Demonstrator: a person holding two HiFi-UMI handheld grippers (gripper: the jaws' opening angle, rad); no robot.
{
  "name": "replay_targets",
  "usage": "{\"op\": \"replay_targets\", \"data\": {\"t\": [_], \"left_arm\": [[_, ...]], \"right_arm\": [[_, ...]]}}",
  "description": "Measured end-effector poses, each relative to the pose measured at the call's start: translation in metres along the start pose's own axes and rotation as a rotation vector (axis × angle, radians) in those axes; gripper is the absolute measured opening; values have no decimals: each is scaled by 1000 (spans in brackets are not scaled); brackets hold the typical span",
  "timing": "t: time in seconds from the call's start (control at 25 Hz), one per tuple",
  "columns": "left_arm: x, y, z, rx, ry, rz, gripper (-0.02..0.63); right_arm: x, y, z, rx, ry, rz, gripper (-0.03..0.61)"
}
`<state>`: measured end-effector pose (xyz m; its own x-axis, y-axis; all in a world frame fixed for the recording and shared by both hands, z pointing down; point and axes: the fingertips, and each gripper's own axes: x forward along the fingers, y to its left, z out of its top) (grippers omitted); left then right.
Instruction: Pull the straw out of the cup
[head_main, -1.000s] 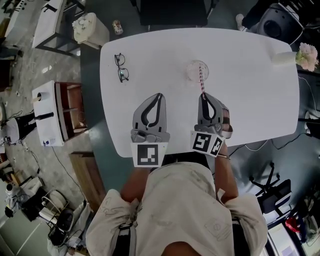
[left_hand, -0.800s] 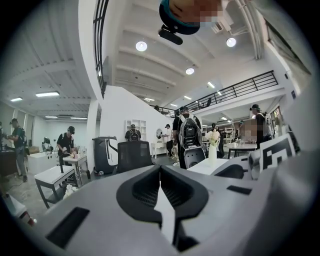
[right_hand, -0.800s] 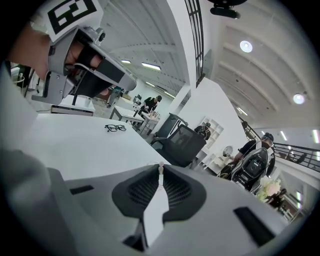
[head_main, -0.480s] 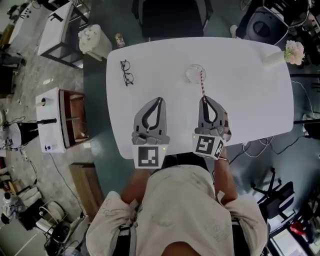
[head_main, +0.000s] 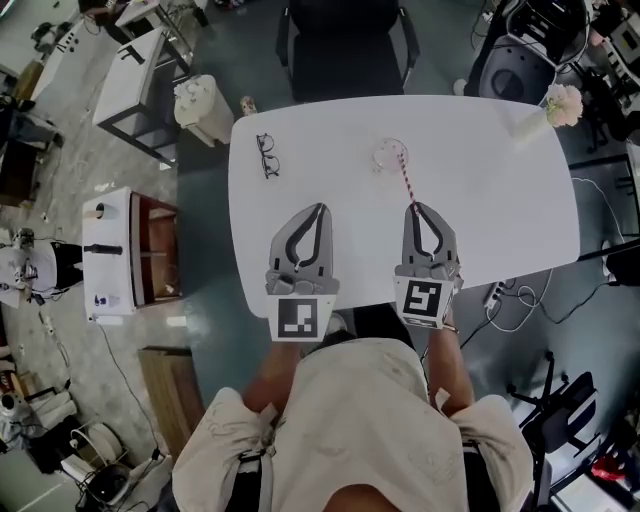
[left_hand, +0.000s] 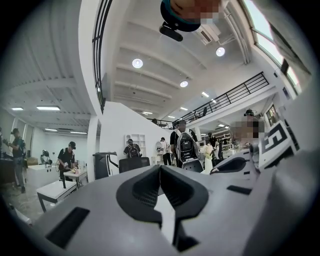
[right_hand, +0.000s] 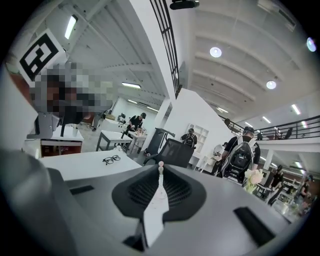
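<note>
Surface: white table (head_main: 500, 200) with rounded corners, grey floor round it; an open hall with people standing fills the background of both gripper views.
Right fingers: my right gripper (head_main: 416, 207) is pinched onto the straw (head_main: 406, 180); in the right gripper view the straw's end pokes up just past the closed tips.
Left fingers: my left gripper (head_main: 319, 208) has its jaws pressed together tip to tip, with nothing between them.
Straw: red-and-white striped, running slantwise from my right tips to the cup (head_main: 385, 158). Its far end overlaps the cup's mouth in the head view; I cannot tell whether it is inside or just above.
Cup: clear and upright on the table, straight ahead of my right gripper and near it.
Left gripper, place: nearer me than the cup and off to its left, level beside the right gripper.
Glasses (head_main: 267, 156): lying on the table left of the cup, well apart, near the table's left edge.
Flowers (head_main: 562, 103): far right of the cup, at the table's corner.
Chair (head_main: 345, 45): dark, beyond the cup, past the table's far edge.
</note>
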<state>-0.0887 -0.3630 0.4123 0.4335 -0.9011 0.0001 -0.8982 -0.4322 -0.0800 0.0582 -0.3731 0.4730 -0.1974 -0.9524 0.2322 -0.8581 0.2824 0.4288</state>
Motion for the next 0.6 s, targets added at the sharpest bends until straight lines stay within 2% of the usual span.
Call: {"op": "replay_targets", "data": {"t": [0.36,0.6], "left_arm": [[-52,-4,36,20,-66,12,6],[-83,-4,60,51,-115,21,6]], "right_arm": [[-62,-6,38,116,-101,-43,22],[-103,-16,68,157,-181,-82,21]]}}
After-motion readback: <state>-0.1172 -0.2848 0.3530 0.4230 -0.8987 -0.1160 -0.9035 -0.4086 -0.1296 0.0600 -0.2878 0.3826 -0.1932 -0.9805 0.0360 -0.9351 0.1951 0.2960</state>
